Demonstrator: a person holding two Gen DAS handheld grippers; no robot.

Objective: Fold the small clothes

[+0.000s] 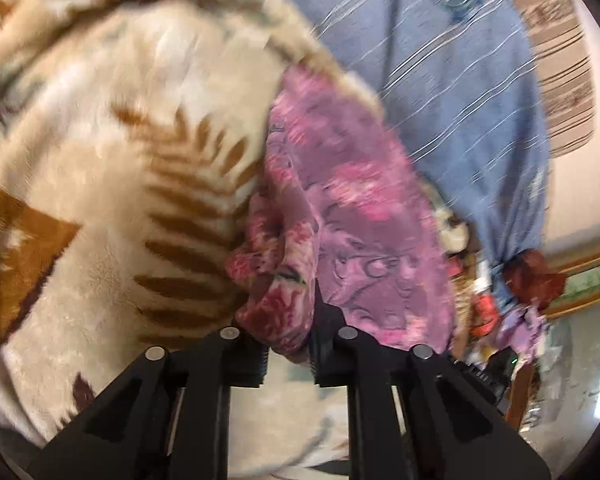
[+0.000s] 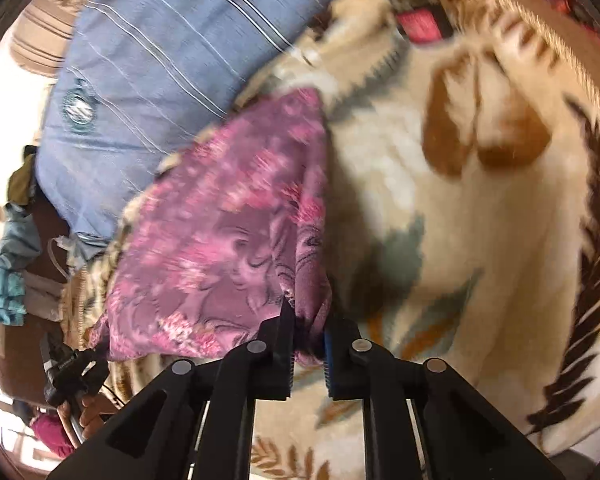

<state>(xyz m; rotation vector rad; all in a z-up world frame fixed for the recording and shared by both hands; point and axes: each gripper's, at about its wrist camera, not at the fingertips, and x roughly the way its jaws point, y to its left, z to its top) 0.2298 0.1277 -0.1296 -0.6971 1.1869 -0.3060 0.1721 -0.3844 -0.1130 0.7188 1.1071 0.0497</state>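
A purple floral garment (image 1: 352, 216) hangs stretched between the left gripper (image 1: 288, 356) and right gripper (image 2: 308, 344), closing the space between them. Open cream blanket (image 2: 480, 240) lies to the right gripper's right and beneath both; more of it spreads to the left gripper's left. Beyond the garment, a blue striped pillow (image 2: 160, 60) blocks the far side. A heap of clothes (image 2: 8, 256) crowds the bed's edge beside the pillow.
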